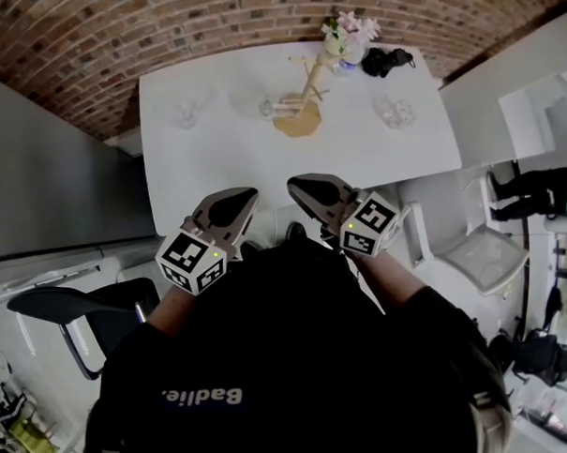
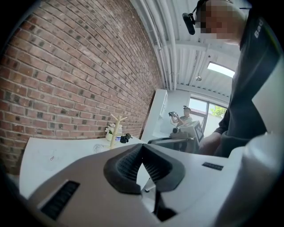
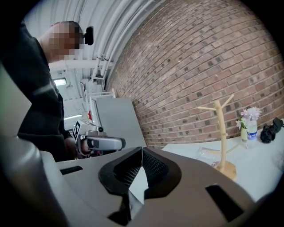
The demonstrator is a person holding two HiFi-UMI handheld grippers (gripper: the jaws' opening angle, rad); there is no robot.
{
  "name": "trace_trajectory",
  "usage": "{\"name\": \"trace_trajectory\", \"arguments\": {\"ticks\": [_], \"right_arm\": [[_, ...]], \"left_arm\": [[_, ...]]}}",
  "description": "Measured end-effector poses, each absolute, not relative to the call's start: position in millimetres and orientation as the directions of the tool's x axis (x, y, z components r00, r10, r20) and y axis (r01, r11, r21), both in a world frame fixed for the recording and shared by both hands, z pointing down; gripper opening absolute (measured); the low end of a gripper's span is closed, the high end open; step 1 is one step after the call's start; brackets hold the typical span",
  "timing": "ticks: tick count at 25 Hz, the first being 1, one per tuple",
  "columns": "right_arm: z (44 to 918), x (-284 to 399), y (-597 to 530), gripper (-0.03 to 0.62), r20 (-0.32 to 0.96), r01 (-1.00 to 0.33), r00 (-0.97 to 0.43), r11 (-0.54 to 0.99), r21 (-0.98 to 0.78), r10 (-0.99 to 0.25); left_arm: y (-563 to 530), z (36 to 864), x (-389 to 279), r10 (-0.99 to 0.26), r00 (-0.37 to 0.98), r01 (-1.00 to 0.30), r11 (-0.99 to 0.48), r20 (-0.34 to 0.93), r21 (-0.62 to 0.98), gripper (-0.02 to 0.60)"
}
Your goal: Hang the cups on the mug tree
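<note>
A wooden mug tree (image 1: 308, 91) stands at the far middle of the white table (image 1: 220, 171); it also shows in the left gripper view (image 2: 116, 128) and the right gripper view (image 3: 220, 133). Clear glass cups lie on the table: one at the left (image 1: 185, 111), one beside the tree's base (image 1: 268, 106) (image 3: 208, 154), one at the right (image 1: 394, 111). My left gripper (image 1: 251, 194) (image 2: 142, 146) and right gripper (image 1: 294, 184) (image 3: 142, 150) hover over the table's near edge, far from the cups. Both are shut with nothing between the pads.
A vase of flowers (image 1: 351, 36) and a small black object (image 1: 387, 59) sit behind the tree. A white chair (image 1: 479, 253) stands right of the table, a black chair (image 1: 74, 306) at the near left. A brick wall runs behind the table.
</note>
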State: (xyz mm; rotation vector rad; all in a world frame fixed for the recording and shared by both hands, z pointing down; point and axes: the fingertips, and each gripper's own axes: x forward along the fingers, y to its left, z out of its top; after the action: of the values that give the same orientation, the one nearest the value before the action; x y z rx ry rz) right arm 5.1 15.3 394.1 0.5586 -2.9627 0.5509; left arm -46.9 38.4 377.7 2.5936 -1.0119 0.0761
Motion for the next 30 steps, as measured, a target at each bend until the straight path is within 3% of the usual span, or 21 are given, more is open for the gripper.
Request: {"name": "trace_trajectory", "arguments": {"ticks": [30], "right_arm": [[377.6,1.3,14.0,0.029,0.125,-0.341,-0.94,0.89,-0.301,-0.318]], "left_arm": [[30.7,372.8,-30.9,-0.649,0.741,-0.667,-0.681,0.171,0.302,0.003]]}}
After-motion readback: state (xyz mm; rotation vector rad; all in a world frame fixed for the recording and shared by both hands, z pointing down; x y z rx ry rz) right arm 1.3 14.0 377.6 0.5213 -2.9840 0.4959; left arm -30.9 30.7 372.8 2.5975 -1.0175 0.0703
